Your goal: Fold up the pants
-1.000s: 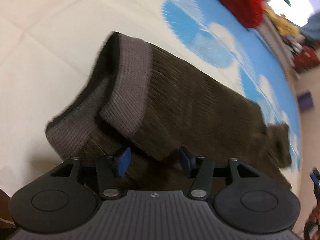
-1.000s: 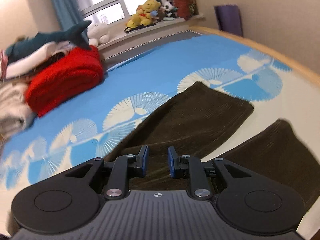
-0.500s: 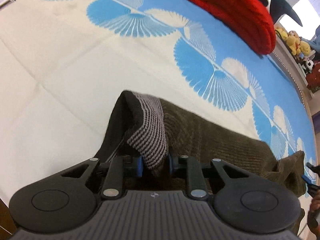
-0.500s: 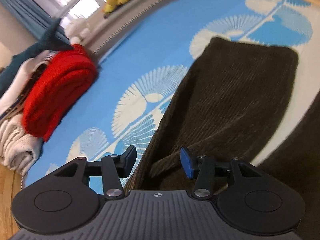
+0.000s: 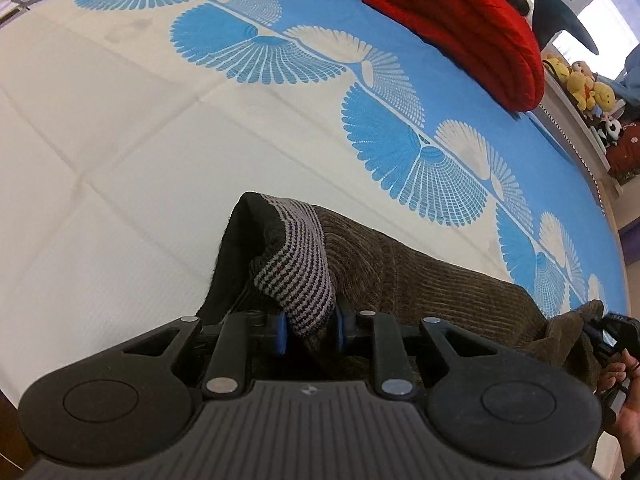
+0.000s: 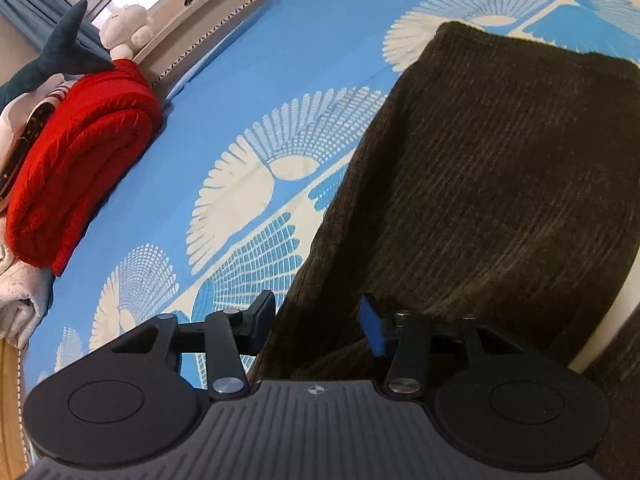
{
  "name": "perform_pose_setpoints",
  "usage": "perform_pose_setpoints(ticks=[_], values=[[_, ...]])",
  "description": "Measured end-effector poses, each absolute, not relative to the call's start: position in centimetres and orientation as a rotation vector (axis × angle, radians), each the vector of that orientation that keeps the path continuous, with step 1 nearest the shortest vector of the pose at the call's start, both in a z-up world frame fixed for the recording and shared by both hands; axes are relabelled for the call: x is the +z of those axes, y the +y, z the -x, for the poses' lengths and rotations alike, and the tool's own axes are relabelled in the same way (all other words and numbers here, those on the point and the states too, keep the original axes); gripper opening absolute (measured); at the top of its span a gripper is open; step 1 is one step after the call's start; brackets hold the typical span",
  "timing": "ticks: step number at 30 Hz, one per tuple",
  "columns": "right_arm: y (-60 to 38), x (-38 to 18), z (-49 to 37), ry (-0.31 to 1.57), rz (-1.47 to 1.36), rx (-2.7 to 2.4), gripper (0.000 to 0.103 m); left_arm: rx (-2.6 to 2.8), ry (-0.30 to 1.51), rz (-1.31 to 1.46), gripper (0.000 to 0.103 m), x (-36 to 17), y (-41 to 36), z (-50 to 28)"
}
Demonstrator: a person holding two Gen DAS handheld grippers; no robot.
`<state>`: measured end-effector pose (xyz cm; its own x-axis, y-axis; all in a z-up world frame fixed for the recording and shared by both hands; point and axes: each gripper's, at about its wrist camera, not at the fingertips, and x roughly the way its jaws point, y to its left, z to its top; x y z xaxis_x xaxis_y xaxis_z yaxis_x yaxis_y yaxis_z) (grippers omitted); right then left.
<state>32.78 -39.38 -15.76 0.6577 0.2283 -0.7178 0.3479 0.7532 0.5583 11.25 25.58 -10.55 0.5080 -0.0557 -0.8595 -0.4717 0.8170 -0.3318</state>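
— Brown pants (image 6: 500, 160) lie on the bed (image 5: 120, 160). Your grippers?
— Your left gripper (image 5: 308, 328), open a second ago, has just closed, clamping the waistband (image 5: 296, 276). Your right gripper (image 6: 318, 320), jaws just closing, straddles a leg's edge, pads apart.

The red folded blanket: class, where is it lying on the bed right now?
The red blanket lies at the far blue edge of the bed, left in the right wrist view, beside the shark plush, apart from the brown pants.

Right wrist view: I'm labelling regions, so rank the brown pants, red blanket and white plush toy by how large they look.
1. brown pants, though nearness inflates them
2. red blanket
3. white plush toy, though it lies farthest off
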Motion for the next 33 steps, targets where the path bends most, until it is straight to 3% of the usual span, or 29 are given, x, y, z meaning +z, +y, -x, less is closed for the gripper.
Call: perform_pose_setpoints(ticks=[1, 8, 13, 17, 22, 25, 27, 29, 30, 33], values=[[-39.5, -15.5, -32.8, 0.866, -0.738, -0.068, 0.005, 0.267, 1.017, 0.582, 0.024, -10.4, 25.6, -11.3], [-41.5, -7.5, -27.0, 0.688, -0.713, -0.096, 0.003, 0.252, 0.965, 0.647, 0.023, -9.1, 26.1, -10.7], [-43.7, -2.8, -14.5, 0.591, -0.65, -0.164, 0.002, 0.231, 0.886, 0.608, 0.022, -6.9, 26.6, -8.2], [-42.9, -5.8, -4.8, 0.655, -0.604, -0.228, 0.002, 0.241, 0.93, 0.492, 0.022, -8.0, 26.3, -6.0], [-43.3, -15.4, -1.5, 1.04, -0.625, -0.259, 0.007, 0.283, 1.073, 0.469, 0.028, -11.7, 26.5, -5.8], [-45.2, -13.5, -1.8, 0.942, -0.588, -0.269, 0.007, 0.31, 1.055, 0.533, 0.034, -12.1, 26.9, -5.8], [-45.6, -11.1, -2.6, 0.847, -0.504, -0.249, 0.012, 0.316, 1.051, 0.56, 0.042, -12.3, 26.9, -5.8], [-45.6, -9.4, -4.2, 0.78, -0.406, -0.209, 0.038, 0.321, 1.042, 0.566, 0.045, -12.2, 26.6, -6.1], [-45.4, -8.9, -5.3, 0.757, -0.349, -0.185, 0.044, 0.328, 1.039, 0.555, 0.045, -12.3, 26.5, -6.1], [-43.6, -8.7, -8.8, 0.738, -0.198, -0.112, 0.049, 0.345, 1.038, 0.54, 0.045, -12.7, 26.1, -6.2]])
